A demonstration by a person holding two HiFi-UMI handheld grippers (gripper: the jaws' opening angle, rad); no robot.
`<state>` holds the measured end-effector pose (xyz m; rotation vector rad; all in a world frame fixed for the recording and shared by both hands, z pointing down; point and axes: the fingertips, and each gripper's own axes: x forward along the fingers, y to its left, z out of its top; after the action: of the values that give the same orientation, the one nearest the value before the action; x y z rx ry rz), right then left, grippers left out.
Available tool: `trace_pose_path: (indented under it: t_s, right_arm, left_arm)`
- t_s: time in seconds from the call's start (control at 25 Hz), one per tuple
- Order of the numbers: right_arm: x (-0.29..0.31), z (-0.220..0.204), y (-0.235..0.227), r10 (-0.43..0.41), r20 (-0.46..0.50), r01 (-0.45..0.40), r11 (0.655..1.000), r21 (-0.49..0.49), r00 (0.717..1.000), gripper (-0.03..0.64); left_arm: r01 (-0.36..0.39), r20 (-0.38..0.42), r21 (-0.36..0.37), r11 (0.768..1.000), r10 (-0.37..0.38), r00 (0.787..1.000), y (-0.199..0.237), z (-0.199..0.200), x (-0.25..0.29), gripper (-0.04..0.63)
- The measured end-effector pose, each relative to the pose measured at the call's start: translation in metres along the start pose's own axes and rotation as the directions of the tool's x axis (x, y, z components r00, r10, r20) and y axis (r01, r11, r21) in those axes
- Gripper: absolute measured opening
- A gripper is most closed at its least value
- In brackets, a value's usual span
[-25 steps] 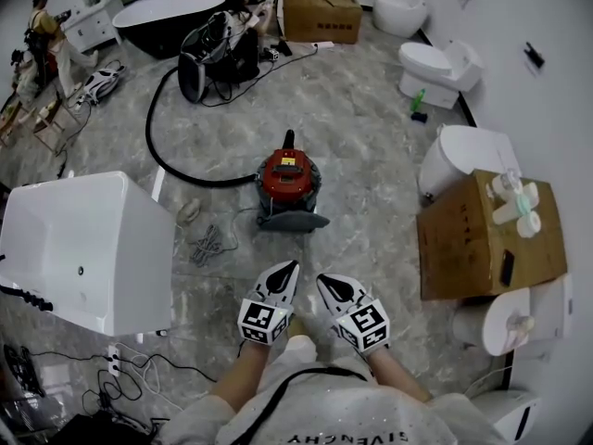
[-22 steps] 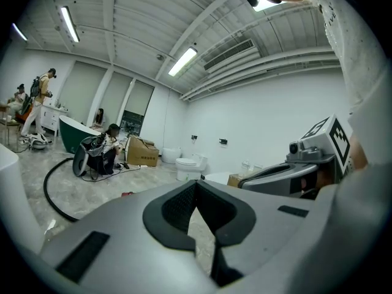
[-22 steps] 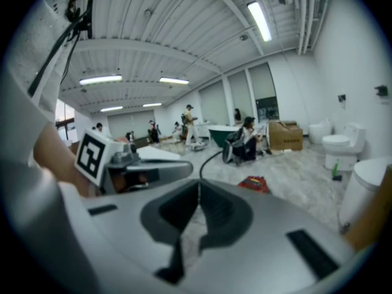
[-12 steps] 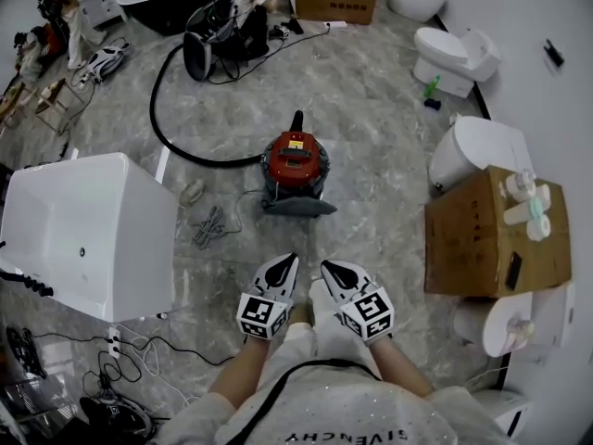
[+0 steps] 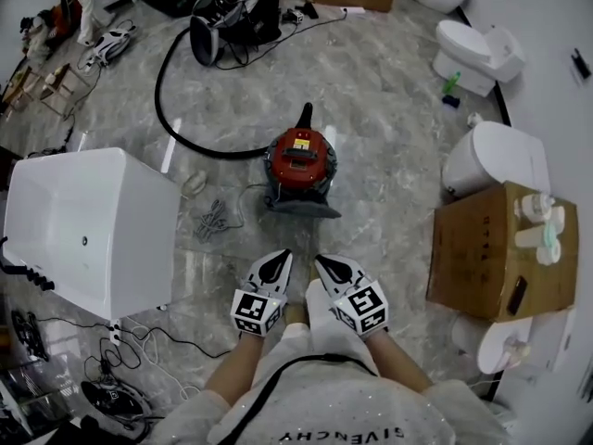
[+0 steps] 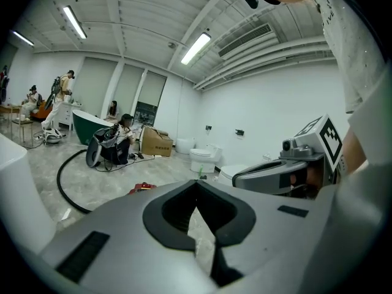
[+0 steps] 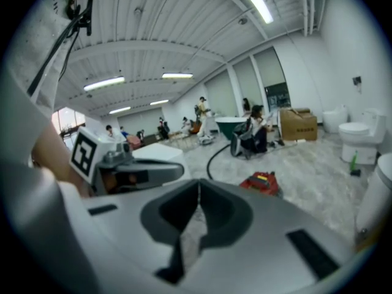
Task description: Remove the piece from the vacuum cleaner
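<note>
A red canister vacuum cleaner [image 5: 301, 158] stands on the marble floor, with a dark floor piece [image 5: 304, 209] at its near side and a black hose [image 5: 171, 109] curving off to the far left. It also shows as a red shape [image 7: 262, 183] in the right gripper view and a red sliver [image 6: 141, 188] in the left gripper view. My left gripper [image 5: 278, 264] and right gripper [image 5: 325, 266] are held side by side close to my body, well short of the vacuum. Both are shut with nothing between the jaws.
A white bathtub [image 5: 83, 230] stands at the left, with loose cables [image 5: 211, 221] beside it. At the right are a cardboard box [image 5: 500, 248] and white toilets [image 5: 482, 54]. People and another tub are far back at the upper left.
The view has advanced towards the vacuum, which now lies nearer and lower in the head view. Both grippers kept their place in front of my body, still shut.
</note>
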<state>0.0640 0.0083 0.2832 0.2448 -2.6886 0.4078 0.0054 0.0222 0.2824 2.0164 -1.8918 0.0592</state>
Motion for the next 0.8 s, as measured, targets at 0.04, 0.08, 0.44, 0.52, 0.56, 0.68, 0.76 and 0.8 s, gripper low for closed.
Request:
trace_pose_path:
  t_s: [0.04,0.08,0.44,0.52,0.56,0.68,0.76,0.8]
  right_arm:
    - [0.003,0.0,-0.006,0.006,-0.007,-0.006,1.0,0.004,1.0,0.015]
    - [0.006,0.0,-0.013,0.01,-0.015,-0.01,1.0,0.009,1.0,0.015]
    - [0.035,-0.001,-0.08,0.029,-0.054,-0.027,0.999,0.044,0.998,0.015]
    - [0.043,-0.005,-0.095,0.035,-0.06,-0.031,0.998,0.052,0.998,0.015]
    - [0.046,-0.008,-0.101,0.037,-0.066,-0.033,0.998,0.062,0.997,0.015]
    - [0.053,-0.019,-0.116,0.045,-0.078,-0.037,0.994,0.106,0.996,0.015]
    - [0.06,-0.027,-0.122,0.05,-0.083,-0.039,0.991,0.13,0.995,0.015]
    - [0.064,-0.032,-0.124,0.052,-0.086,-0.04,0.989,0.14,0.995,0.015]
  left_arm:
    - [-0.005,-0.005,-0.004,1.0,0.005,1.0,0.003,0.001,0.008,0.021]
    - [-0.008,-0.009,-0.011,1.0,0.008,1.0,0.004,0.001,0.017,0.021]
    - [-0.017,-0.056,-0.016,1.0,0.016,0.998,0.022,0.0,0.095,0.023]
    - [-0.021,-0.075,-0.016,1.0,0.02,0.997,0.027,-0.005,0.107,0.023]
    - [-0.024,-0.086,-0.019,1.0,0.022,0.996,0.029,-0.008,0.111,0.023]
    - [-0.04,-0.11,-0.039,0.998,0.036,0.993,0.033,-0.019,0.122,0.023]
    - [-0.051,-0.121,-0.058,0.997,0.043,0.992,0.036,-0.026,0.13,0.023]
    - [-0.054,-0.129,-0.068,0.996,0.045,0.991,0.038,-0.03,0.133,0.023]
